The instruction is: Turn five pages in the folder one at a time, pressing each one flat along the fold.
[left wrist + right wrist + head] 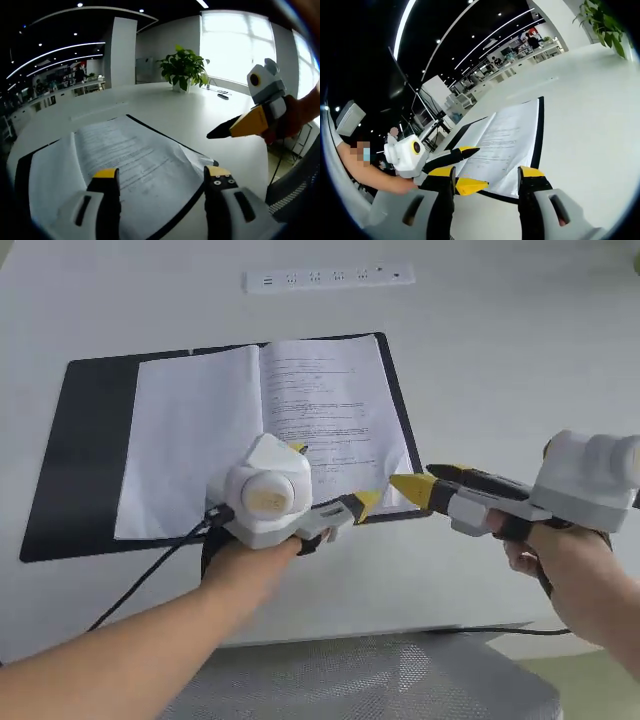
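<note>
Chair mesh (380,680) sits nearest you, below the counter's (500,360) near edge. Just past that edge your left gripper (332,476) hovers over the near end of the printed right page (330,400), its fingers spread wide and holding nothing. In the left gripper view the two yellow tips stand apart, with the sheet lying between and beyond them. Your right gripper (420,483) comes in from the right, its fingers likewise released and empty. Its tips are just beside the near right corner of the folder (80,460), apparently not touching it. That corner is what the coming move turns on: the free corner of the printed page lies between the two grippers, a little left of the right fingers and right of the left ones. I judge the right gripper better placed to lift it. The folder lies open and flat toward the counter's middle, its fold (260,410) running straight away from you, so a page must swing right to left about that line onto the blank left page (190,440). No page is lifted yet. Beyond the folder a power strip (330,278) lies along the far edge.
</note>
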### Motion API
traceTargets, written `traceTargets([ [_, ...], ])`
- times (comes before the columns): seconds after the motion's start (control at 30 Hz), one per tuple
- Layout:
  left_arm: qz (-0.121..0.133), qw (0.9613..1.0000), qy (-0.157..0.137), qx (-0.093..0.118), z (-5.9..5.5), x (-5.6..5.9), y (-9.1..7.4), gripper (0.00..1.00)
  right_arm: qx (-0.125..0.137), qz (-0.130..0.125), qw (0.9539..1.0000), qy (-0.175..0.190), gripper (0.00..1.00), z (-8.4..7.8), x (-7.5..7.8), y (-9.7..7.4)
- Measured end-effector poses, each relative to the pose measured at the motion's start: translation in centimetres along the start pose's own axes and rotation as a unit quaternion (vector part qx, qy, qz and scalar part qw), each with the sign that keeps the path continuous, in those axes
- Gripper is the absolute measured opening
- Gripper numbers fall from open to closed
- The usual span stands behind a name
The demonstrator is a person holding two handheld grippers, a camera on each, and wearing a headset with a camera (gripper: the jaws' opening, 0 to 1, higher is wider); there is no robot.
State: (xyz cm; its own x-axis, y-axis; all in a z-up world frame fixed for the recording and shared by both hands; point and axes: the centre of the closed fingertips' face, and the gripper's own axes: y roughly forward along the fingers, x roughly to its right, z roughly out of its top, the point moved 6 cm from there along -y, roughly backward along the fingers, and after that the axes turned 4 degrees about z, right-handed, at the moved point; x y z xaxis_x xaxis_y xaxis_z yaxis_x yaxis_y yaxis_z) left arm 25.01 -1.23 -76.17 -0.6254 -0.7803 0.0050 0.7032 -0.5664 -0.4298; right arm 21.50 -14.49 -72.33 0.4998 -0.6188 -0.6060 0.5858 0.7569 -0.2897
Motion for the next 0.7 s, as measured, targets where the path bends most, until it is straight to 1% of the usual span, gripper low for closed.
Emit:
traceTargets([
  [0.03, 0.004, 1.0, 0.0, -0.007, -0.3, 0.1, 0.3, 0.69, 0.0, -0.001, 1.0, 0.001, 0.49, 0.0, 0.2, 0.0],
  [0.1, 0.026, 0.9996, -0.007, -0.012, -0.9, 0.0, 0.7, 0.71, 0.002, -0.003, 1.0, 0.006, 0.48, -0.1, 0.5, -0.2],
  [0.13, 0.035, 0.9991, -0.012, -0.019, -1.3, -0.1, 0.8, 0.7, 0.003, -0.002, 1.0, 0.009, 0.48, -0.1, 0.6, -0.3],
  [0.2, 0.052, 0.9985, 0.007, -0.014, -1.3, -0.3, 0.9, 0.65, 0.005, -0.001, 0.9999, 0.01, 0.48, -0.1, 0.6, -0.4],
  [0.23, 0.051, 0.9986, -0.002, -0.013, -1.4, -0.3, 0.9, 0.64, 0.005, 0.001, 0.9999, 0.01, 0.48, -0.2, 0.6, -0.4],
  [0.27, 0.056, 0.9983, -0.012, -0.012, -1.4, -0.4, 0.9, 0.63, 0.004, 0.002, 0.9999, 0.009, 0.48, -0.2, 0.6, -0.4],
  [0.3, 0.056, 0.9984, -0.002, -0.014, -1.4, -0.4, 0.9, 0.62, 0.002, 0.002, 1.0, 0.009, 0.48, -0.3, 0.6, -0.5],
  [0.33, 0.054, 0.9985, 0.001, -0.012, -1.4, -0.4, 1.0, 0.61, 0.002, 0.003, 1.0, 0.009, 0.48, -0.3, 0.6, -0.5],
  [0.37, 0.054, 0.9984, -0.003, -0.011, -1.4, -0.4, 1.0, 0.6, 0.002, 0.003, 1.0, 0.009, 0.48, -0.3, 0.7, -0.5],
  [0.43, 0.048, 0.9988, -0.002, -0.012, -1.4, -0.3, 1.0, 0.53, 0.0, 0.005, 0.9999, 0.009, 0.47, -0.5, 0.8, -0.5],
  [0.5, 0.044, 0.999, -0.003, -0.011, -1.5, -0.1, 1.1, 0.5, 0.001, 0.006, 0.9999, 0.011, 0.47, -0.5, 0.9, -0.4],
  [0.6, 0.043, 0.9991, -0.005, -0.006, -1.5, -0.2, 1.2, 0.5, -0.003, 0.008, 0.9999, 0.012, 0.47, -0.6, 1.0, -0.2],
  [0.7, 0.035, 0.9994, -0.004, -0.005, -1.5, -0.2, 1.2, 0.45, -0.004, 0.011, 0.9998, 0.014, 0.47, -0.6, 1.1, 0.0],
])
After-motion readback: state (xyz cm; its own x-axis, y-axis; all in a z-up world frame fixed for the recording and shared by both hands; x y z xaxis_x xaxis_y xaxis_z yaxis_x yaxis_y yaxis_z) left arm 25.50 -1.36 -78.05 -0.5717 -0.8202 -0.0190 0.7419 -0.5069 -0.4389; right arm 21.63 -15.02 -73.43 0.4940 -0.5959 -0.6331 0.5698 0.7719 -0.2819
